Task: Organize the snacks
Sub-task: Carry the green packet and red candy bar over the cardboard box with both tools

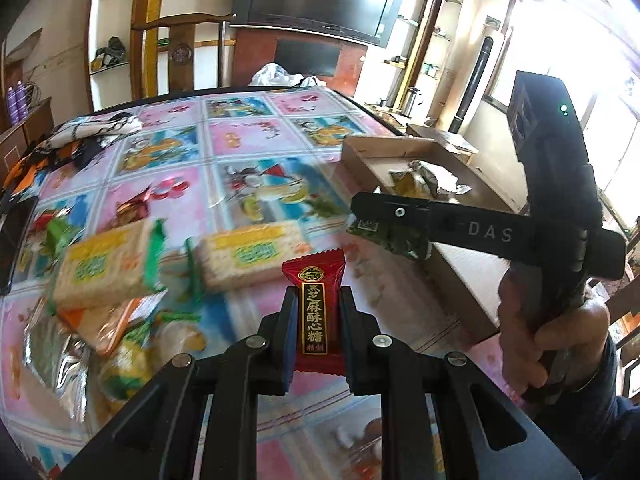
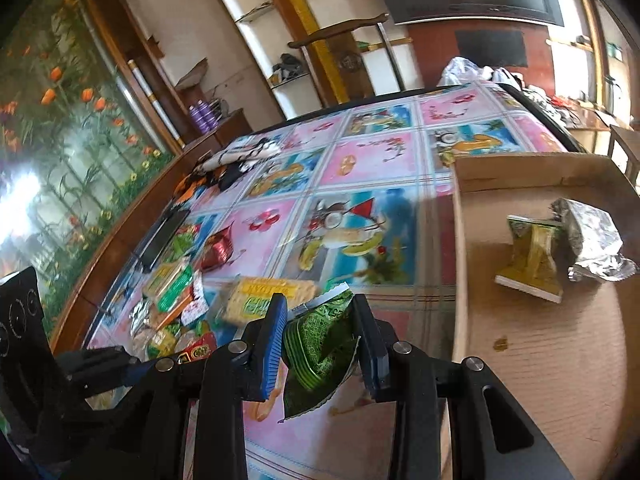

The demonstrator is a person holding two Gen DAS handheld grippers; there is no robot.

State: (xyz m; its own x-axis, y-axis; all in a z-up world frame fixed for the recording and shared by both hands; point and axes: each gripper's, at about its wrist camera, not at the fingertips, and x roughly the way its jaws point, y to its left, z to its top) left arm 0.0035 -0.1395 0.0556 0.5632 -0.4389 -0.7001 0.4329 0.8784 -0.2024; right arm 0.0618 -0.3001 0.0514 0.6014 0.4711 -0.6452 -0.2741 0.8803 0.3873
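Two hand-held black two-finger grippers are hovering over a table covered with a glossy pink-and-blue patterned tablecloth (image 1: 240, 152).

The left gripper (image 1: 314, 334) is pinching a small dark red candy wrapper with gold lettering (image 1: 314, 312) upright between its fingers, which are sitting narrow and pressing on both of its sides. The candy is hanging clear of the tablecloth, near the middle of the table's front edge.

The right gripper (image 2: 320, 344) is clamping a crumpled green foil snack packet (image 2: 320, 344) between its blue-padded fingers (image 2: 274, 344), with the packet's lower corner dangling below them. In the left wrist view this same gripper is reaching in from the right, held by a person's hand (image 1: 556, 332), its tip sitting just in front of a shallow brown cardboard box (image 2: 540, 360).

The cardboard box is resting on the right side of the table. Inside it, a yellow-green snack packet (image 2: 532, 256) is lying beside a crumpled silver foil packet (image 2: 596, 244); the two appear to be touching.

On the table's left side, a loose pile of unsorted snacks is waiting: two pale rice-cracker bars in yellow-and-green wrappers (image 1: 248, 256), an orange packet, silver foil packets and other green pieces, blurred. A red foil-wrapped sweet (image 2: 218, 252) is lying apart, just beyond the pile. Crumpled black-and-white cloth (image 2: 244, 156) is sitting at the far left corner.
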